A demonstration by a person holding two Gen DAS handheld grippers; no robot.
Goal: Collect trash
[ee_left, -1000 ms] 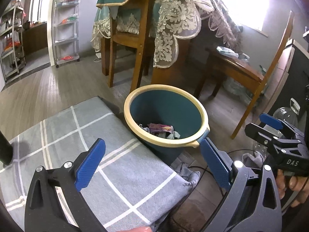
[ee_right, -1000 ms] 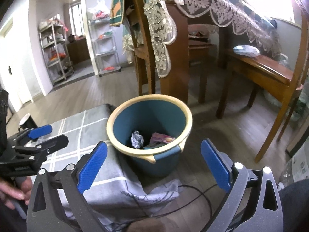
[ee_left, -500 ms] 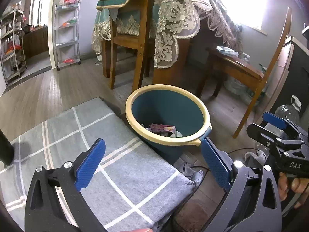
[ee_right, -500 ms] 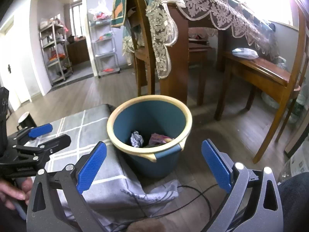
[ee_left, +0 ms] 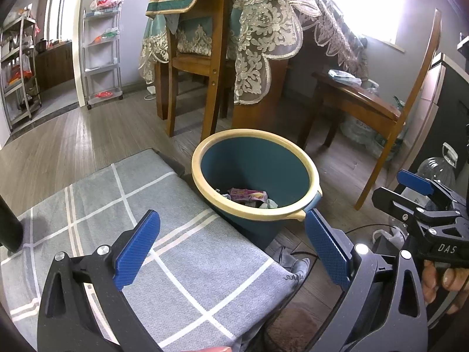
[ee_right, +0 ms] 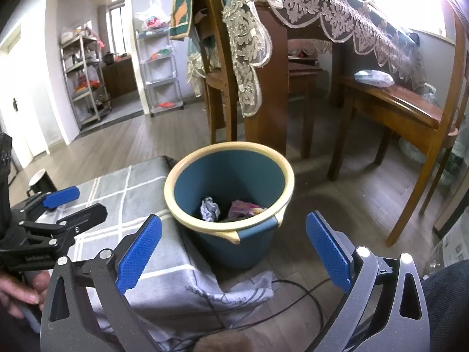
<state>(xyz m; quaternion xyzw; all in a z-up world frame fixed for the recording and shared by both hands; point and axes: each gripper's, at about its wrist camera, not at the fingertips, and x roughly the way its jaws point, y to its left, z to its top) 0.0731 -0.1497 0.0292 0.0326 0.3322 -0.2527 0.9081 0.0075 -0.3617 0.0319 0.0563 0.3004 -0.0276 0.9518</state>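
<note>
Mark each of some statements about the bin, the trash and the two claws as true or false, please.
1. The bin is empty. False: crumpled paper and a pink wrapper lie inside.
2. Both claws are open. True: the left claw and the right claw hold nothing.
3. The bin stands on the grey checked cloth. False: it stands on the wooden floor beside the cloth.
4. The bin has a cream rim. True.
5. A black cable lies on the floor near the bin. True.

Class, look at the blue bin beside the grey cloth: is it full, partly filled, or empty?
Partly filled. The bin holds only a crumpled white paper and a pink wrapper at the bottom; its walls above stay bare.
</note>
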